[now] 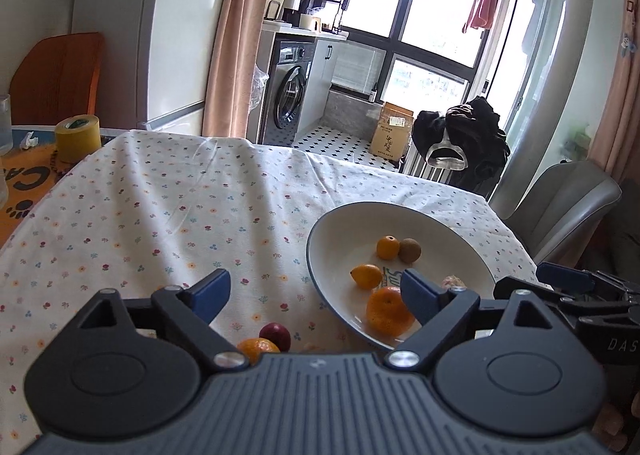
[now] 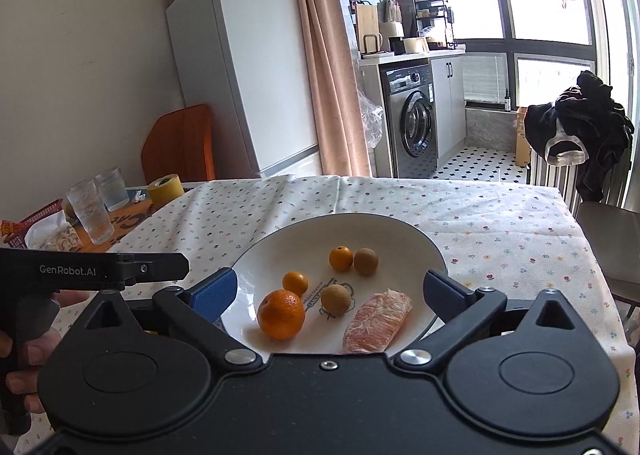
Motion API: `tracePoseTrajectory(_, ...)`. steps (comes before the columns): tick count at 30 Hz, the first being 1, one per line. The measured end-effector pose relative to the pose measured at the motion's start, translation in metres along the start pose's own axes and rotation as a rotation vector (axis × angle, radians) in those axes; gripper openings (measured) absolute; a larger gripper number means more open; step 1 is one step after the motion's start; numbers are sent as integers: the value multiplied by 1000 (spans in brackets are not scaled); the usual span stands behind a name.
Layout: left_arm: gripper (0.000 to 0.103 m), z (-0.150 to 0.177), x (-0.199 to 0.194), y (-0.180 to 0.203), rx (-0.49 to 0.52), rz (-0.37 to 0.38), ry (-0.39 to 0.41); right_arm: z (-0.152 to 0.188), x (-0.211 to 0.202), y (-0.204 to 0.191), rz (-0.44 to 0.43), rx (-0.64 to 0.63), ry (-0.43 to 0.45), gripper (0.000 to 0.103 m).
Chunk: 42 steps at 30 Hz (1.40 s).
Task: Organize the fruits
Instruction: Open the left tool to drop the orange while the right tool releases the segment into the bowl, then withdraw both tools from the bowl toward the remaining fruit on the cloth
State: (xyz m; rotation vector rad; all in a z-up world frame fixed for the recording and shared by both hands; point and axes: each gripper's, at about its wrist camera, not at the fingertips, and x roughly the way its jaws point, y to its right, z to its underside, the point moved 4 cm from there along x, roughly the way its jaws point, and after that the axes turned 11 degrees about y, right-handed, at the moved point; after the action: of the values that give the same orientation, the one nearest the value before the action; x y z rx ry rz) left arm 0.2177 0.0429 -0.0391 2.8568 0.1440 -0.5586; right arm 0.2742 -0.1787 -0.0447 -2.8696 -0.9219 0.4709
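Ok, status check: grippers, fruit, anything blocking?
Left gripper open, right gripper open, both empty. Six pieces in white plate; small red fruit and orange mandarin on floral tablecloth. Nothing blocking.

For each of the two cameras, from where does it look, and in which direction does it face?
Left wrist: sits on the left gripper, low over the tablecloth, facing the window; jaws open, the plate at right, a red fruit still on the cloth.
Right wrist: sits on the right gripper, facing the fridge and washing machine; jaws open around the plate; a hand holds the left gripper.
Both share the plate, big orange, tablecloth, washing machine.
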Motion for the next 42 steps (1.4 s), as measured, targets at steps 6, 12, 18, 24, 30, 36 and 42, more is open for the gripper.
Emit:
tracePoseTrajectory(6, 103, -2, -17, -9, -13, -5, 26, 1, -8, -10, -14, 3, -7, 103)
tracePoseTrajectory(12, 103, -1, -31, -16, -19, -10, 28, 3, -16, -23, -43, -13, -9, 103)
tracePoseTrajectory(18, 103, 2, -46, -27, -33, -6, 45, 3, -23, -32, -48, -7, -13, 103)
tracePoseTrajectory(24, 103, 4, -56, -36, -45, 2, 46, 8, -26, -41, -67, -21, -38, 103)
tracePoseTrajectory(30, 103, 10, -62, -44, -66, 18, 32, 14, -27, -49, -115, -27, -54, 103)
tracePoseTrajectory(36, 103, 18, -64, -49, -61, 8, 30, 20, -26, -57, -165, -36, -65, 100)
tracePoseTrajectory(42, 102, 25, -64, -52, -67, 15, 41, 29, -23, -66, -227, -57, -95, 84)
